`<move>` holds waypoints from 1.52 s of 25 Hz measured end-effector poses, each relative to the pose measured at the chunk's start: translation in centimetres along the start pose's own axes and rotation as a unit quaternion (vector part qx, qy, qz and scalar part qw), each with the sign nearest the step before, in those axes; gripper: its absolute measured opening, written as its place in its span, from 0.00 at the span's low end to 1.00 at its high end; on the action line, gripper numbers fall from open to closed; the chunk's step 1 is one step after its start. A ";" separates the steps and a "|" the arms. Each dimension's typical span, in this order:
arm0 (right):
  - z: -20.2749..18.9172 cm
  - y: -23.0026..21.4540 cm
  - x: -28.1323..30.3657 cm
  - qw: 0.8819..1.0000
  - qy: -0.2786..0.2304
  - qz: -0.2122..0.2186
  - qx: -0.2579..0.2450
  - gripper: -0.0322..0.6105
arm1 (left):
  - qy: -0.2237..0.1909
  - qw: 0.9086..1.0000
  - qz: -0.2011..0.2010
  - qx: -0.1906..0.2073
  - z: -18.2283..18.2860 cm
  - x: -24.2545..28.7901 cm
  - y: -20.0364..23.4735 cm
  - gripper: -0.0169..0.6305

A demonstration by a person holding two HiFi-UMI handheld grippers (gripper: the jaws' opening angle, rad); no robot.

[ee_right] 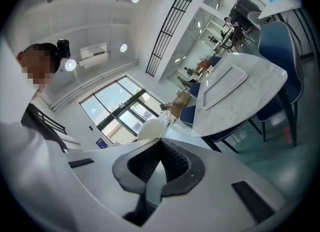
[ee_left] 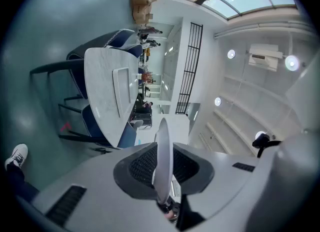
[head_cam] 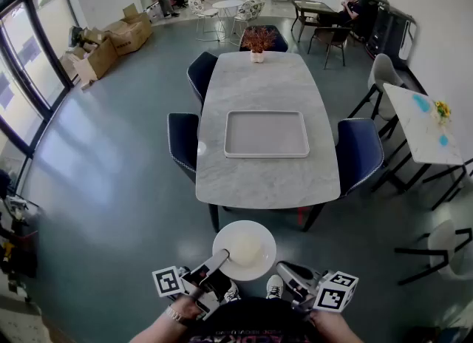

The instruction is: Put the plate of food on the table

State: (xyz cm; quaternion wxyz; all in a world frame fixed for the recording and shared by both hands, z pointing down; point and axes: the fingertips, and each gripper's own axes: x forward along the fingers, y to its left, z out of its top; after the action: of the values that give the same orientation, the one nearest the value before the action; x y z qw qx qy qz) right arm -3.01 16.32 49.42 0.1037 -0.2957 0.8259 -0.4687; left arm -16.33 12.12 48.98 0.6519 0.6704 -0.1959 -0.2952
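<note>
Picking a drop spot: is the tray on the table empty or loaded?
Empty. The head view shows the tray on the table with a bare flat bottom inside its rim, nothing in it.

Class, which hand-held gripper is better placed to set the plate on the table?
Left: the left hand-held gripper clamps the plate by its rim; the right hand-held gripper is shut, beside it.

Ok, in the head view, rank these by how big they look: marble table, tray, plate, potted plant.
1. marble table
2. tray, which looks only slightly bigger than the next
3. plate, nearer the camera, so this pair is unsure
4. potted plant
</note>
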 end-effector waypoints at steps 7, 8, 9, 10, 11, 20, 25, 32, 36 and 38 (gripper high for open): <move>0.3 -0.3 -0.1 1.000 -0.001 -0.002 0.002 0.07 | -0.001 1.000 0.003 -0.004 0.1 0.3 0.2 0.13; 0.3 -0.4 -0.1 1.000 -0.002 -0.002 0.002 0.07 | -0.001 1.000 0.002 -0.003 0.1 0.4 0.3 0.13; 0.4 -0.5 -0.2 1.000 -0.004 -0.002 0.002 0.07 | 0.000 1.000 0.002 -0.002 0.0 0.4 0.4 0.13; 0.4 -0.6 -0.3 1.000 -0.006 -0.002 0.002 0.07 | 0.000 1.000 0.003 -0.002 0.0 0.5 0.4 0.13; 0.6 -0.6 -0.4 1.000 -0.009 0.000 0.003 0.07 | 0.001 1.000 0.003 -0.002 -0.1 0.6 0.4 0.13; 1.6 -0.6 -0.8 1.000 -0.007 0.014 0.007 0.07 | -0.005 1.000 0.006 0.000 -0.4 1.5 0.5 0.13; 2.4 -1.4 -2.0 1.000 -0.002 0.016 0.015 0.07 | -0.016 1.000 0.008 0.003 -1.3 2.3 0.6 0.13; 3.8 -3.2 -3.9 0.999 0.015 0.031 0.014 0.07 | -0.043 0.999 0.011 0.006 -2.9 4.3 1.3 0.13; 5.3 -4.1 -5.3 0.999 0.017 0.039 0.016 0.07 | -0.056 0.998 0.013 0.011 -3.8 5.9 1.2 0.13; 5.8 -4.5 -6.1 0.999 0.017 0.043 0.018 0.07 | -0.059 0.998 0.014 0.015 -4.3 6.5 1.1 0.13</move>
State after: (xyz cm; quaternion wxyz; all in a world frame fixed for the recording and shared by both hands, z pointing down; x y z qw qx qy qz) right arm 6.23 14.04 49.44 0.1154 -0.2502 0.8307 -0.4837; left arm -8.52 11.15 49.08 0.6329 0.6588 -0.2483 -0.3221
